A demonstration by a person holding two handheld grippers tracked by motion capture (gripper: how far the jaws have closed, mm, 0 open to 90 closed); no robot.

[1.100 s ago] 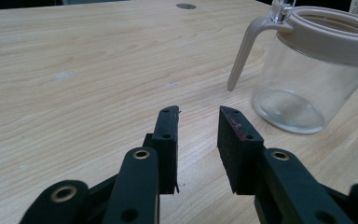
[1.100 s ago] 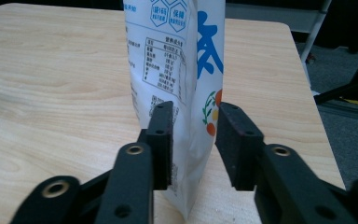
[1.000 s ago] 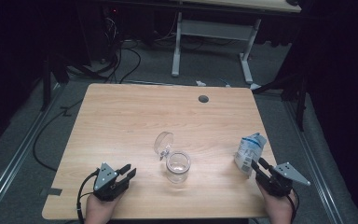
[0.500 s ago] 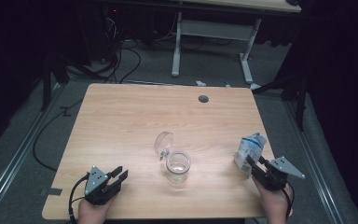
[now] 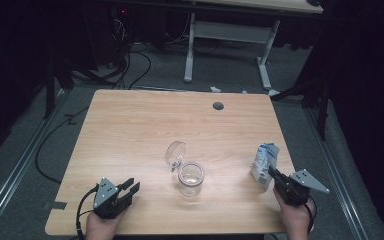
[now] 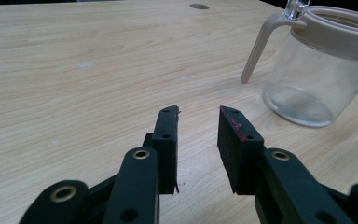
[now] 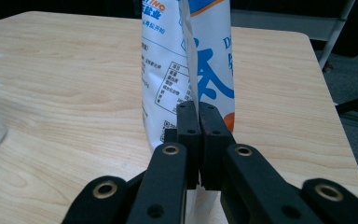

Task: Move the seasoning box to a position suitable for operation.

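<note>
On the table's near right edge: the white-and-blue bag (image 5: 263, 165) stood upright on the wooden table (image 5: 145, 125), with the right gripper (image 5: 275, 176) right against its lower part.
Right gripper's fingers: they had just been closing and now stood pressed together; in the right gripper view a fold or seam of the bag (image 7: 186, 70) appeared pinched between them.
Left gripper's fingers: the left gripper (image 6: 196, 135) rested low near the front left of the table, partly spread with nothing between them.
Jar: the clear glass jar (image 5: 190, 178) stood near the middle, its hinged lid (image 5: 175, 152) swung open and its inside looking empty, well apart from the bag.
Done so far, by my reading: the jar was opened and the bag was gripped.
Left to do, by my reading: lifting the bag, carrying it over to the jar and pouring from it; whether the bag's top was already opened I could not tell.
</note>
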